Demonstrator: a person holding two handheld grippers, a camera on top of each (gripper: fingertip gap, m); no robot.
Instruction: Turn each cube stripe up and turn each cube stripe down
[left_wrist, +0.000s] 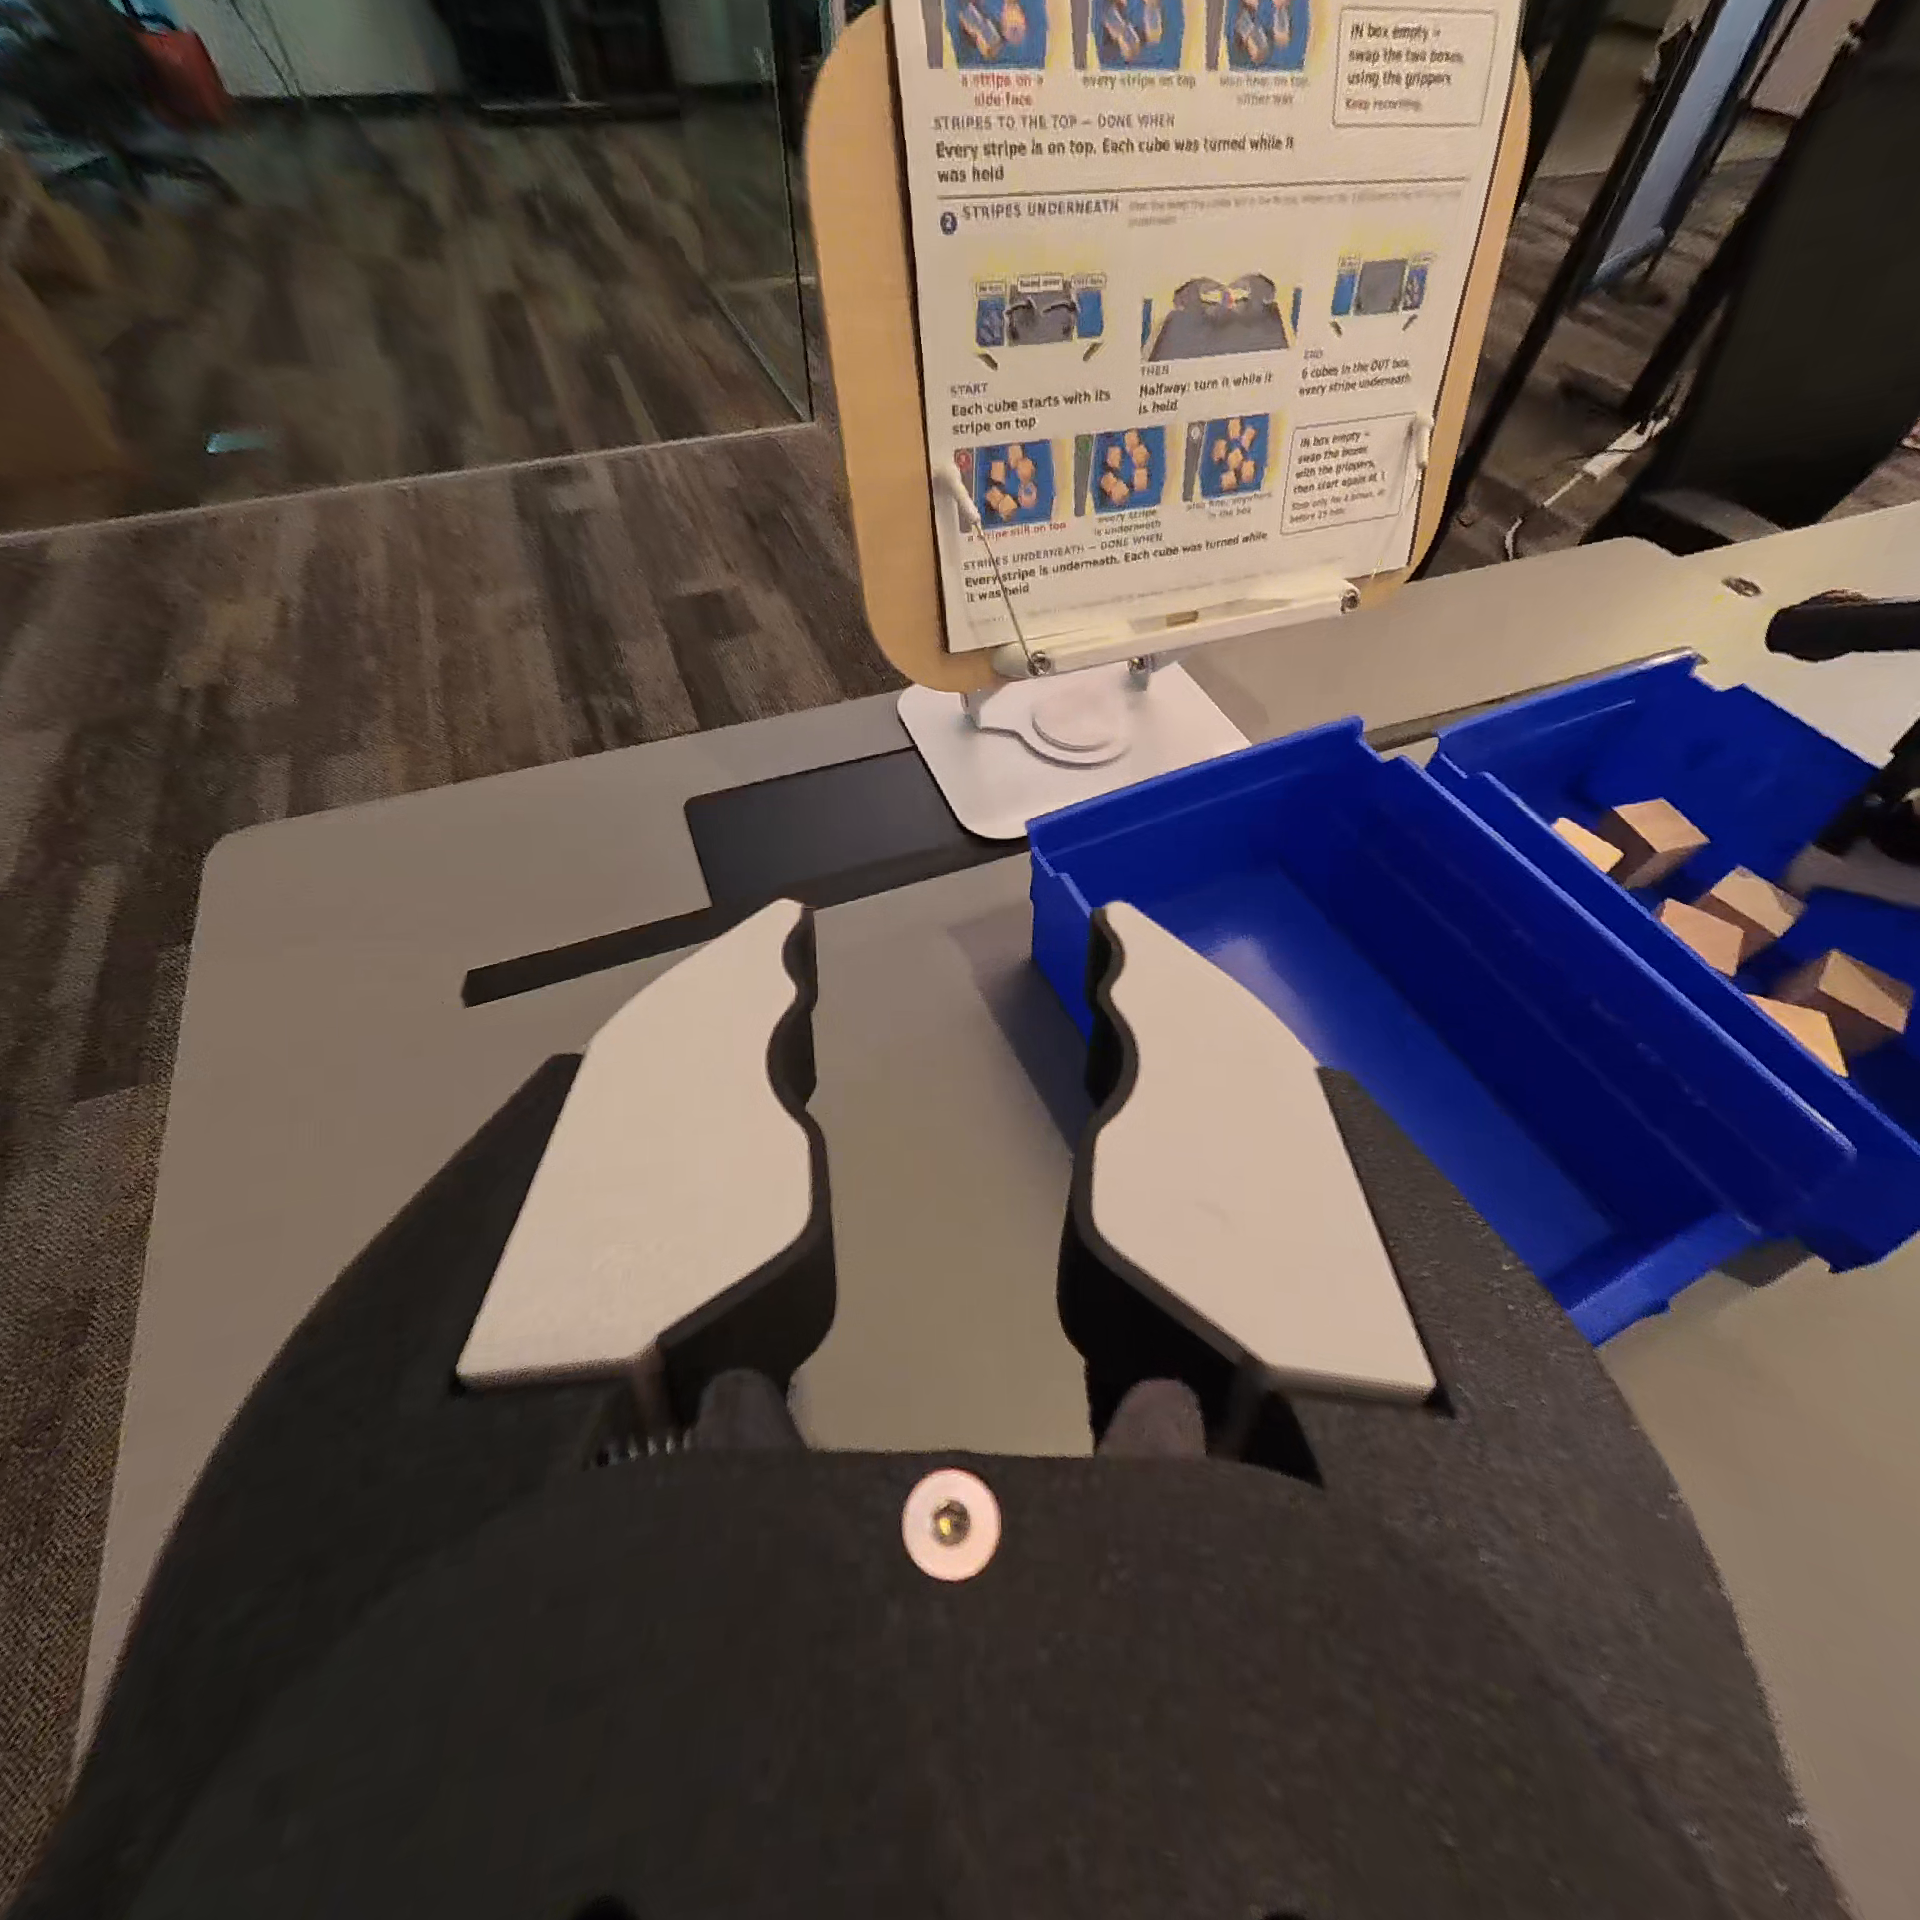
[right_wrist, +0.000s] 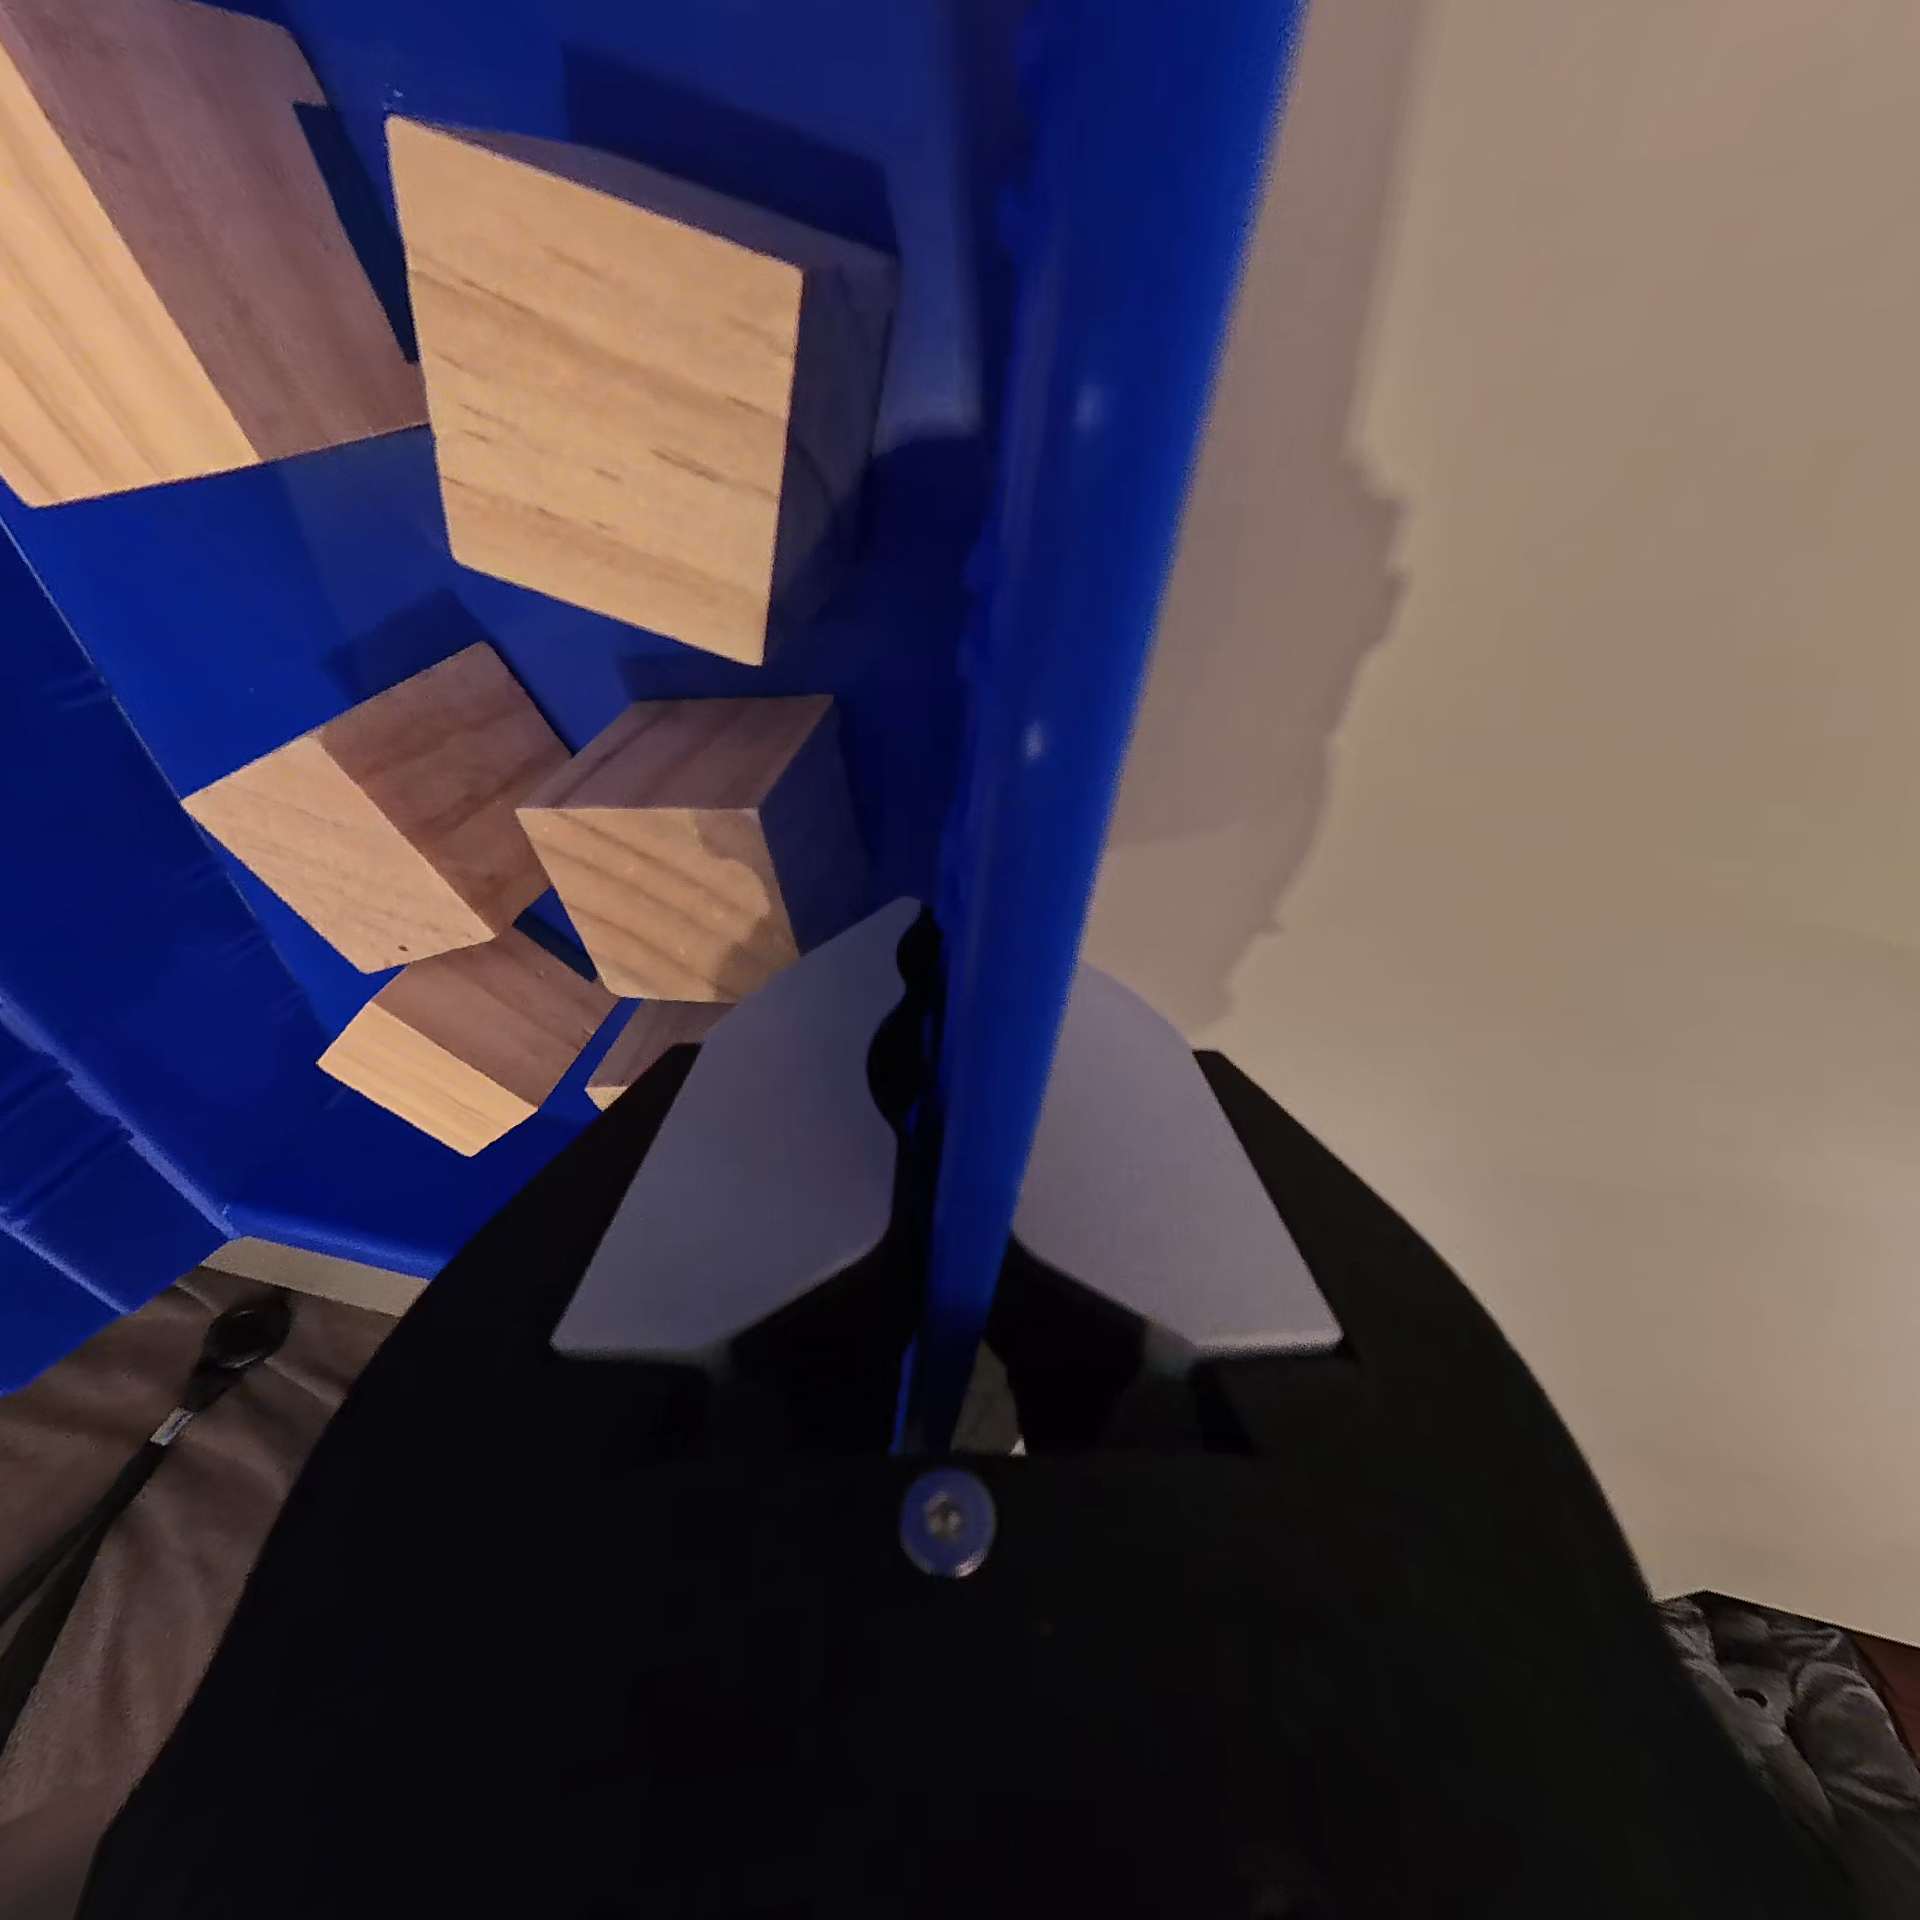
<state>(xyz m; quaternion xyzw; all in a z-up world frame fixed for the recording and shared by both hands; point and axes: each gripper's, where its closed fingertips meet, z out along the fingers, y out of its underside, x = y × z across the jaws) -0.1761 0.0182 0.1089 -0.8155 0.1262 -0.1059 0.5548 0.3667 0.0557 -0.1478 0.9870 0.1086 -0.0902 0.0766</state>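
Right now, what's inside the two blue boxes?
The near blue box looks empty. The far blue box, whose wall the right gripper pinches, holds wooden cubes; six show, one partly hidden. No stripes show.

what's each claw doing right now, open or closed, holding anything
Left claw: open, empty, above the grey table.
Right claw: closed on the wall of the blue plastic bin holding wooden cubes.

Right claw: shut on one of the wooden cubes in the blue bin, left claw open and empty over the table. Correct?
Not quite. The right wrist view shows the right claw shut on the wall of the blue bin, not on a wooden cube. The left claw is open and empty over the table.
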